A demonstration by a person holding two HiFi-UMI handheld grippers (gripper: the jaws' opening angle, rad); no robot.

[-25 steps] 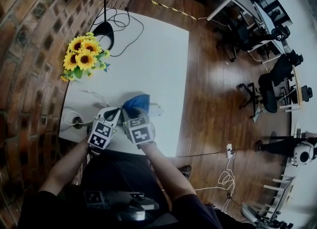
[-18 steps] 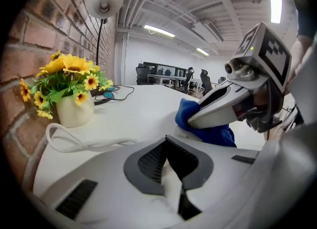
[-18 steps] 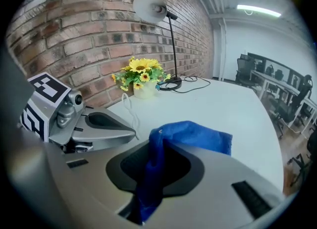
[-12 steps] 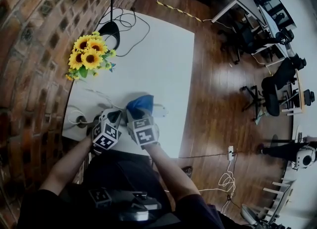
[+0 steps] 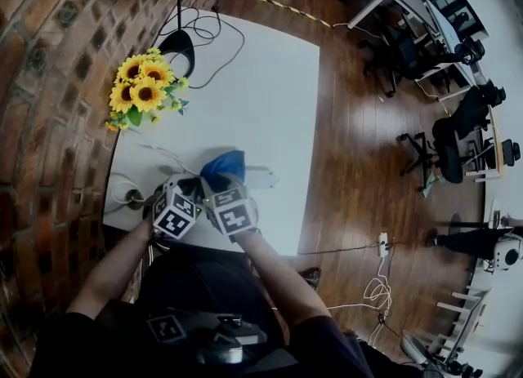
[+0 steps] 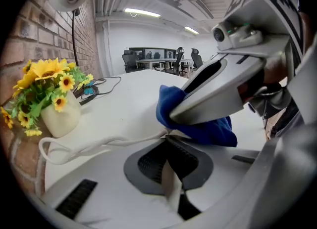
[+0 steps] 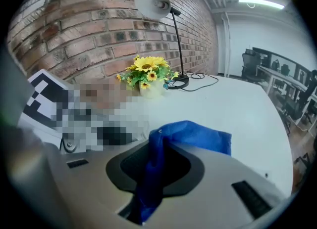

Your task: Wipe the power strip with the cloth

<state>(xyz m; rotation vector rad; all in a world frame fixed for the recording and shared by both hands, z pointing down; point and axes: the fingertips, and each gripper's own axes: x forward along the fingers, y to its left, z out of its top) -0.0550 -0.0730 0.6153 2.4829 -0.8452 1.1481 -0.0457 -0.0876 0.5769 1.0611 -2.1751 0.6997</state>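
So here's where we're at: both grippers are crowded together at the near edge of the white table (image 5: 261, 91), right in front of us. The right gripper (image 5: 221, 185) has its jaws clamped on the blue cloth (image 5: 222, 164), and in its own view a fold of cloth runs straight down between the pads while the rest bunches up over the tips. The power strip (image 5: 257, 179) lies flat on the table just past that gripper, with its near end tucked under the cloth and its far end sticking out toward the table's right edge. The left gripper (image 6: 167, 139) is just beside the right one, and its jaws are all the way together on a thin pale strip that looks to us like the strip's white cord (image 6: 102, 143) (it runs right up to the tips, so we're fairly sure). From there the cord loops away across the table toward the cream vase (image 6: 59, 116) of sunflowers (image 5: 140, 91). Those stand by the brick wall (image 5: 49, 58), well apart from the grippers, with the black lamp (image 5: 176, 43) further along behind them.
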